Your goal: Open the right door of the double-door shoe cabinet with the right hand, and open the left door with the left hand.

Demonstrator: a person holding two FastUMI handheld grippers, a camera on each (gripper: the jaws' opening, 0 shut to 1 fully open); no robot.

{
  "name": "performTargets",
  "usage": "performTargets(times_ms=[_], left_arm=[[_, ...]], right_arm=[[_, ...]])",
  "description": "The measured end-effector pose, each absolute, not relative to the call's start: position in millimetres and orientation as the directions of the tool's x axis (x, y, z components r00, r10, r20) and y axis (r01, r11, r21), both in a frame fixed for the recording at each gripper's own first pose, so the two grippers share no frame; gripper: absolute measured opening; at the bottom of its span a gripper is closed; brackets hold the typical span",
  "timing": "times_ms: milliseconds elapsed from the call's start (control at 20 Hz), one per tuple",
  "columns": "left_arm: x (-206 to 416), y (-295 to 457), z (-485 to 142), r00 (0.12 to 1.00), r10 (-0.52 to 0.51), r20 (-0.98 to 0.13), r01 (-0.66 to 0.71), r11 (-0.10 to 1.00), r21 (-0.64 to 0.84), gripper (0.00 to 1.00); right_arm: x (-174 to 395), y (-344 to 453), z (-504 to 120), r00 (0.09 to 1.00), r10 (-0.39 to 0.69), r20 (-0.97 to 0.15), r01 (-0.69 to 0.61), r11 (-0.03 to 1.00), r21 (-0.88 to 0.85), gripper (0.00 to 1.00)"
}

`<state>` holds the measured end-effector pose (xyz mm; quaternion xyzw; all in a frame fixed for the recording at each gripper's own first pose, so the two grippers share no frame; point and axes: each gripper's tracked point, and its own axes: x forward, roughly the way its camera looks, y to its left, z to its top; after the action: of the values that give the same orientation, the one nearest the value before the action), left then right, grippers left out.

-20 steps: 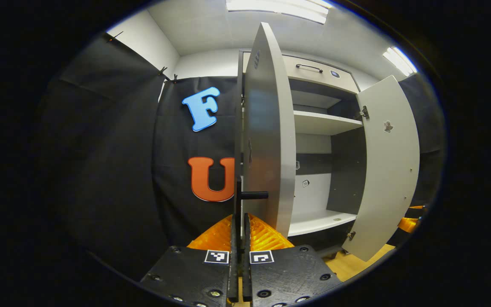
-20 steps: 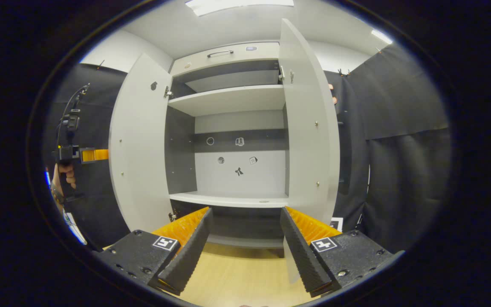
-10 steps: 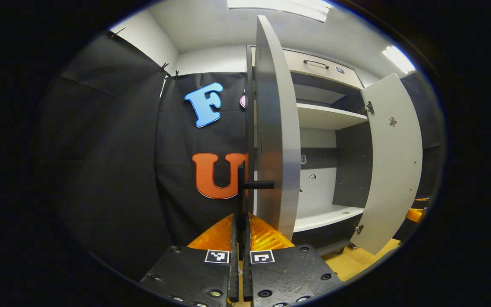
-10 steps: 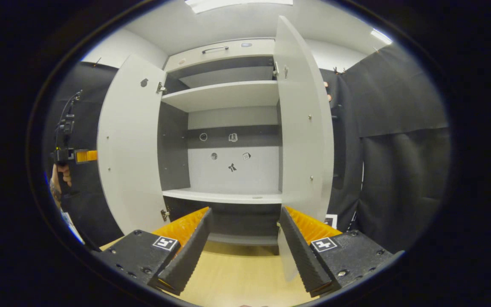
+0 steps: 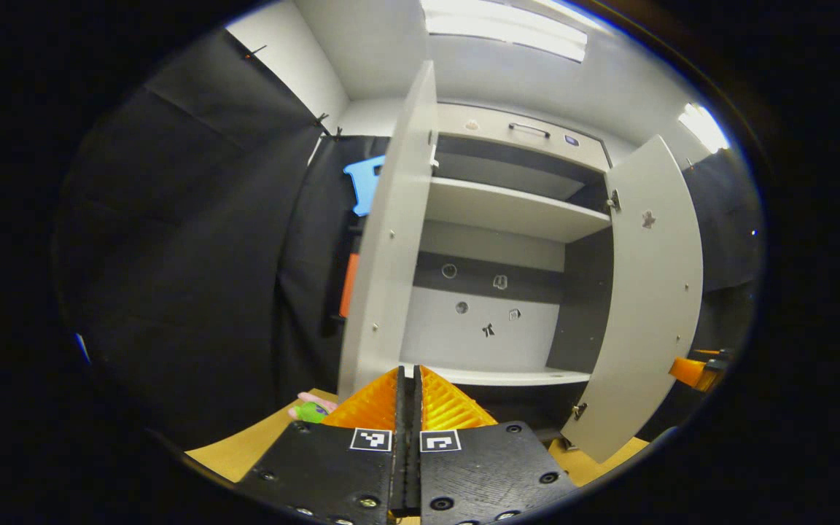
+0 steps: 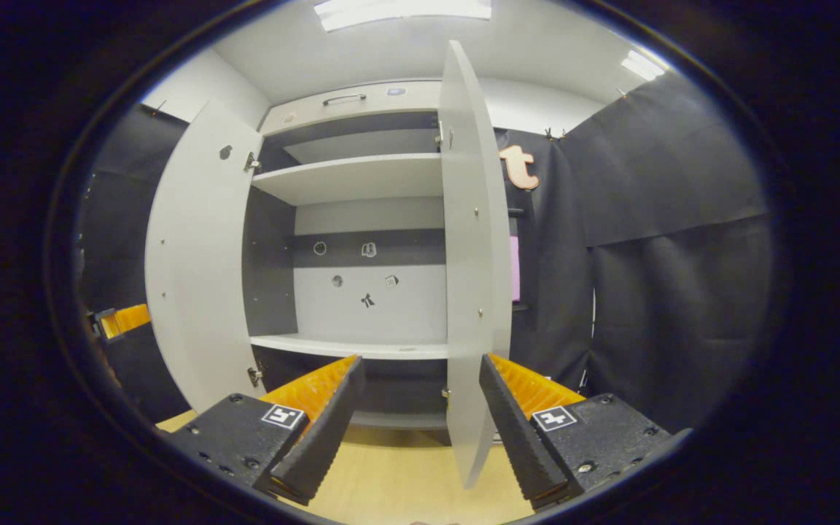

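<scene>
Both doors stand open: left door (image 5: 391, 240) at frame centre-left, right door (image 6: 472, 255) at centre. My left tongs (image 5: 410, 394) are closed on nothing; my right tongs (image 6: 420, 394) are spread. The panels look rigid and light-swinging; I would grip them by the free edge.

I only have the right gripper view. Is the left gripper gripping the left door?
Observer: No. In the left gripper view the left gripper is shut with nothing in it, and the left door stands open ahead of it, apart from it.
Operator: Anything lying near that door that I can't see?
Observer: Yes, a small green and pink toy lies on the floor by the door's lower corner.
</scene>
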<state>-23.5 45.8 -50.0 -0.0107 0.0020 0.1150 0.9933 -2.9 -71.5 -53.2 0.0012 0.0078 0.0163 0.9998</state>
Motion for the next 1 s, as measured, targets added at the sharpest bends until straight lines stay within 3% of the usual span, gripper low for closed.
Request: performTargets(times_ms=[150,300,350,400,500,1000], left_arm=[[-1.5,7.5,-73.1,0.989,0.142,-0.039,-0.144,0.989,-0.032,0.07],[5.5,-0.9,-80.3,0.990,0.134,-0.040,-0.135,0.990,-0.030,0.53],[6.3,-2.0,-83.0,0.990,0.132,-0.042,-0.133,0.991,-0.025,0.53],[10.9,-1.8,-82.0,0.990,0.136,-0.040,-0.137,0.990,-0.019,0.62],[12.9,0.8,-80.5,0.988,0.151,-0.038,-0.152,0.988,-0.004,0.92],[13.2,6.9,-71.0,0.988,0.153,-0.026,-0.152,0.988,0.039,0.94]], right_arm=[[-6.7,-73.2,-59.7,0.999,0.045,-0.032,-0.044,0.999,0.025,0.99],[-8.3,-80.4,-67.4,0.999,0.017,-0.036,-0.017,1.000,0.017,0.99],[-8.5,-83.2,-69.6,0.999,0.007,-0.036,-0.007,1.000,0.009,0.99],[-8.6,-84.5,-70.9,0.999,0.000,-0.035,0.000,1.000,0.001,0.99],[-7.9,-84.0,-71.2,1.000,-0.008,-0.027,0.008,1.000,-0.003,0.99],[0.2,-66.8,-68.2,1.000,0.013,-0.017,-0.013,1.000,0.013,0.99]])
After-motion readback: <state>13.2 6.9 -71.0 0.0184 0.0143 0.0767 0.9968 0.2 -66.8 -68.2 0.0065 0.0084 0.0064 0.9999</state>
